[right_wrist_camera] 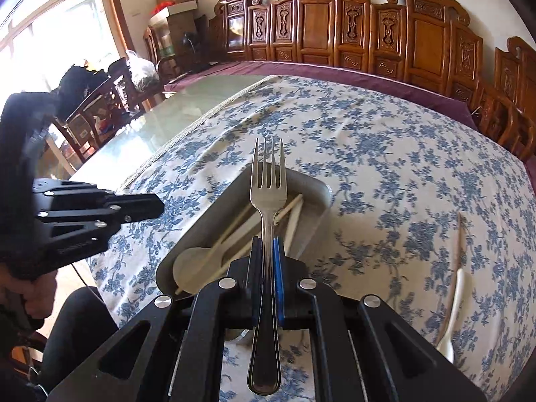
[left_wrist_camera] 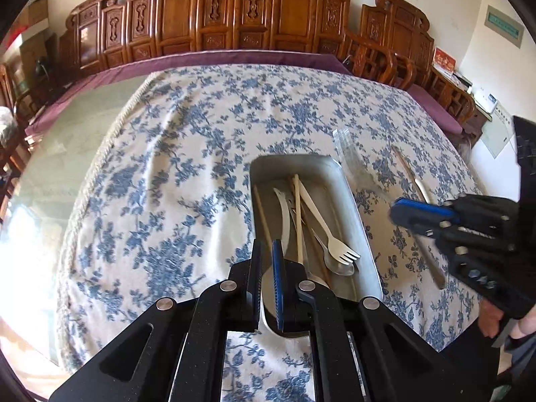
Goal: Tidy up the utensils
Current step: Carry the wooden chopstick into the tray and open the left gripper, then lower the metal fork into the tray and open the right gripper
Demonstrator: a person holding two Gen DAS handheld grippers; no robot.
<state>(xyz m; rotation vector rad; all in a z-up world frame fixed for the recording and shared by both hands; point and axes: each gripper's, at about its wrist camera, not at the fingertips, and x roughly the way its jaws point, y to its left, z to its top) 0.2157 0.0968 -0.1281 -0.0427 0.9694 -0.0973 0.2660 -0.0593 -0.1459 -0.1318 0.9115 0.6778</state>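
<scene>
A metal tray sits on the floral tablecloth and holds a pale fork, a metal spoon, chopsticks and other utensils. My left gripper hovers over the tray's near end, jaws nearly closed and empty. My right gripper is shut on a metal fork, tines pointing forward, above the tray. In the left wrist view the right gripper is to the right of the tray, blurred. The left gripper shows at left in the right wrist view.
A white utensil and a wooden one lie on the cloth right of the tray. A clear plastic wrapper lies beyond the tray. Carved wooden chairs line the table's far side. Bare glass tabletop is at left.
</scene>
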